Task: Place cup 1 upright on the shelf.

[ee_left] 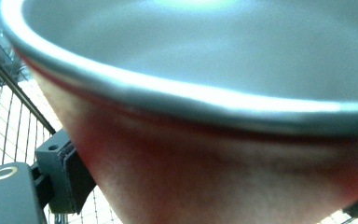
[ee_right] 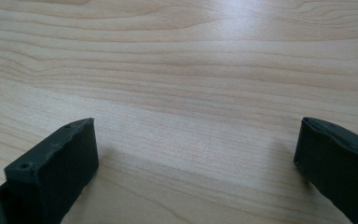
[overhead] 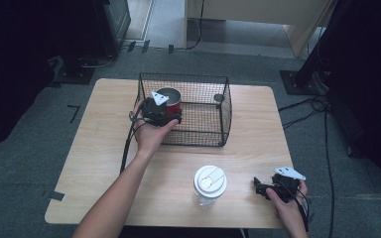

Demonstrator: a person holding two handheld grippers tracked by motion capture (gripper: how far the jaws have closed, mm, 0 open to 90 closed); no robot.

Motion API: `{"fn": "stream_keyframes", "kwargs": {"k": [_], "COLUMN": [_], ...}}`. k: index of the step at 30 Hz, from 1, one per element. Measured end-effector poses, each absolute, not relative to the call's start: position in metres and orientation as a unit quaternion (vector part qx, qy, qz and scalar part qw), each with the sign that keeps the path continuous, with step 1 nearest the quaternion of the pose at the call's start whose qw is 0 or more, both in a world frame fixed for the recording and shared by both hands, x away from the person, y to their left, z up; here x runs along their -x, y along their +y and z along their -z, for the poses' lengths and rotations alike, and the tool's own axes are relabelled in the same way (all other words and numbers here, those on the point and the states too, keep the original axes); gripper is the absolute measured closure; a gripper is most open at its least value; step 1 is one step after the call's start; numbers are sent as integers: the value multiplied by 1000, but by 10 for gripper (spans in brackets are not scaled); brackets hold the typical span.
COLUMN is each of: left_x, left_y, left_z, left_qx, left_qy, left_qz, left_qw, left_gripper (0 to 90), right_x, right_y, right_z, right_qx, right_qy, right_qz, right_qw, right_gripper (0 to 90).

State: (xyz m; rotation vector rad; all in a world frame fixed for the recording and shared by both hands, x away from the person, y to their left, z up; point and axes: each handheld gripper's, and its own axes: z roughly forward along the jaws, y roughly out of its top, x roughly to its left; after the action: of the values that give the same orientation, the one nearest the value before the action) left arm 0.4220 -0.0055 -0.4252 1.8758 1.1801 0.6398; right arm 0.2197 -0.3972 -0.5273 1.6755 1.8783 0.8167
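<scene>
The left gripper (overhead: 164, 115) is at the near left corner of the black wire basket (overhead: 213, 130), its fingers closed on a red cup (overhead: 171, 98) with a metal rim and grey inside; in the left gripper view one finger (ee_left: 67, 175) presses the cup's red wall (ee_left: 205, 182), with the basket mesh behind it. The cup stands upright inside the basket's left part. The right gripper (overhead: 268, 189) rests low over the wooden surface (overhead: 104, 148) near its front right edge, fingers spread wide and holding nothing. A clear jar with a white lid (overhead: 210, 183) stands just left of it
</scene>
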Motion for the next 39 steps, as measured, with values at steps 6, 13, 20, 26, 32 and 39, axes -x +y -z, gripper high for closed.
{"fn": "stream_keyframes", "kwargs": {"k": [6, 13, 20, 26, 32, 39], "left_x": [-427, -430, -431, -430, -430, -428], "left_y": [-4, -9, -14, -17, -16, -14], "left_z": [427, 428, 429, 430, 432, 433], "left_qx": [-755, -773, -788, -803, -807, -808], "left_qy": [476, 478, 476, 469, 472, 477], "left_qz": [-242, -239, -240, -238, -235, -230], "left_qw": [380, 342, 308, 279, 264, 258], "left_gripper": [80, 80, 79, 79, 78, 77], "right_x": [-220, -220, -220, -220, -220, -220], "right_y": [-397, -397, -397, -397, -397, -397], "right_z": [527, 527, 527, 527, 527, 527], "right_qx": [-614, -614, -614, -614, -614, -614], "right_qy": [688, 688, 688, 688, 688, 688], "right_qz": [-299, -299, -299, -299, -299, -299], "right_qw": [245, 245, 245, 245, 245, 245], "right_gripper": [0, 0, 0, 0, 0, 0]}}
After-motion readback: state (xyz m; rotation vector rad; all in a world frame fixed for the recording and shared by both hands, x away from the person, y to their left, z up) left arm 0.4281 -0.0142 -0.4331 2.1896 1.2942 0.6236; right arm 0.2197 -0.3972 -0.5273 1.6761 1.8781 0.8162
